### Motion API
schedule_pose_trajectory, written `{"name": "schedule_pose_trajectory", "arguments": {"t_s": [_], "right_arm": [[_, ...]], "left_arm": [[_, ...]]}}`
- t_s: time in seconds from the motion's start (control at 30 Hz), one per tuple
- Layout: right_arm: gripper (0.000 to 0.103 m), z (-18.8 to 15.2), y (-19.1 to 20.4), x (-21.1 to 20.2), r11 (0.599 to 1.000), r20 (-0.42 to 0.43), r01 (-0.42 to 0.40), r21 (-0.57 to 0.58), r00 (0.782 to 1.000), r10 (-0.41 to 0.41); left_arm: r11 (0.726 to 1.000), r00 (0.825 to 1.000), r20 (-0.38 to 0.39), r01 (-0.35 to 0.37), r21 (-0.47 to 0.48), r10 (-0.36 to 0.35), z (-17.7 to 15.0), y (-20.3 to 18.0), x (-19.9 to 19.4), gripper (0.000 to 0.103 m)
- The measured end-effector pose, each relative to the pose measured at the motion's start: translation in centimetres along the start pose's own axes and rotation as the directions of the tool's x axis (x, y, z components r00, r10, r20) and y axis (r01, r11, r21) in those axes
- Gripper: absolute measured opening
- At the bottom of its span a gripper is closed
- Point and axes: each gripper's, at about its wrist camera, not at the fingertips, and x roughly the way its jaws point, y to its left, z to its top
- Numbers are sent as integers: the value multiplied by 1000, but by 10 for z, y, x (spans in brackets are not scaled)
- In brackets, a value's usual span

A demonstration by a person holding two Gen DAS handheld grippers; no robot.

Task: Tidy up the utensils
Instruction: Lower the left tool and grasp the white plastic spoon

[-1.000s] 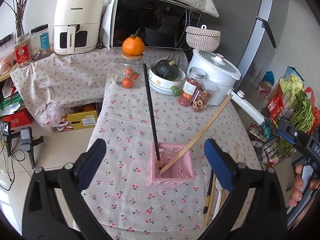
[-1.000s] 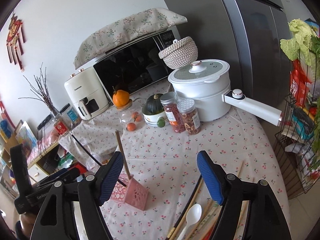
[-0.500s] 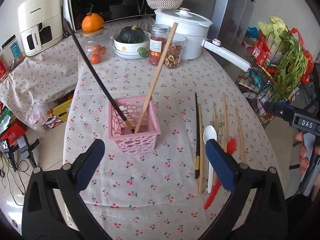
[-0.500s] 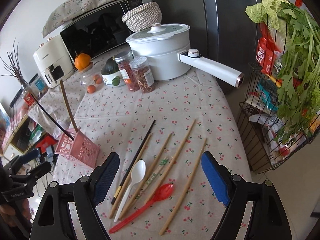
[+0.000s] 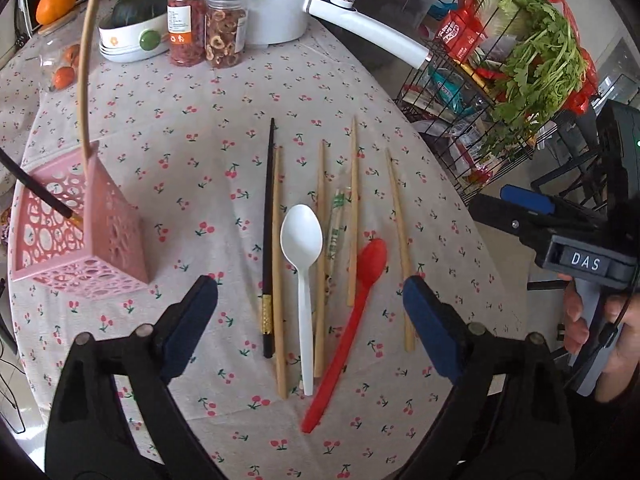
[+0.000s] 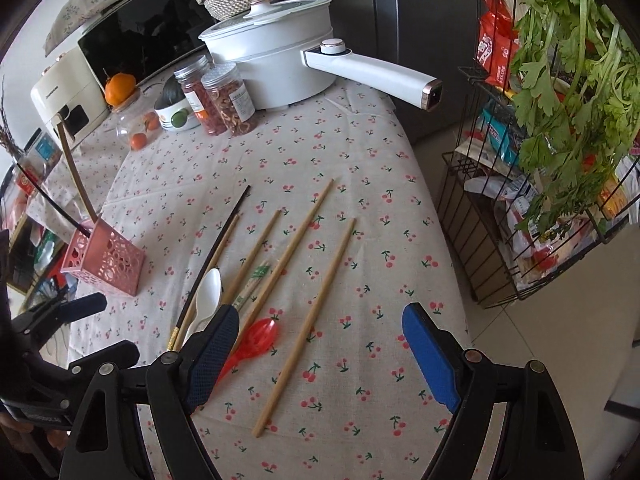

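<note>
A pink perforated basket [image 5: 76,236] stands at the table's left and holds a wooden chopstick [image 5: 86,60] and a black chopstick [image 5: 36,190]; it also shows in the right wrist view [image 6: 104,260]. Loose on the cloth lie a black chopstick [image 5: 268,236], several wooden chopsticks [image 5: 278,272], a white spoon [image 5: 302,244] and a red spoon [image 5: 352,316]. My left gripper [image 5: 310,332] is open and empty, just above the spoons' handles. My right gripper [image 6: 320,356] is open and empty over a wooden chopstick [image 6: 308,320] beside the red spoon [image 6: 252,340].
A white pot [image 6: 280,68] with a long handle [image 6: 376,72], two jars [image 6: 218,100], a bowl with a squash [image 5: 134,24] and a jar of oranges stand at the back. A wire rack with greens [image 6: 560,120] stands off the table's right edge.
Both grippers have swung down and right from the basket towards the loose utensils, which now lie right under them. Both stay open.
</note>
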Motion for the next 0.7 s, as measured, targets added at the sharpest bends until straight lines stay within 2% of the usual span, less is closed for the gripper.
{"name": "schedule_pose_trajectory", "arguments": {"t_s": [0.03,0.13,0.2,0.4,0.47,0.53,0.7], "right_arm": [[85,0,-2,1,1000,-3,-2,3,1000,2],[85,1,-5,2,1000,-7,-2,9,1000,2],[85,1,-6,3,1000,-10,-2,11,1000,2],[85,4,-9,8,1000,-23,-16,21,1000,16],[85,5,-11,9,1000,-27,-19,25,999,19],[85,6,-12,11,999,-29,-18,30,999,19],[85,8,-18,14,998,-37,-25,61,999,27]], "left_arm": [[1000,1000,-16,22,-9,-22,2,0,7,72],[997,996,-62,66,-28,-68,5,-3,28,48],[998,995,-83,54,-24,-56,6,-5,40,43],[999,996,-85,-34,-18,32,16,-2,59,43],[999,996,-81,-30,-28,27,21,-2,62,45],[999,997,-79,-18,-38,15,25,0,66,52],[999,995,-94,-38,-22,35,33,-6,79,52]]}}
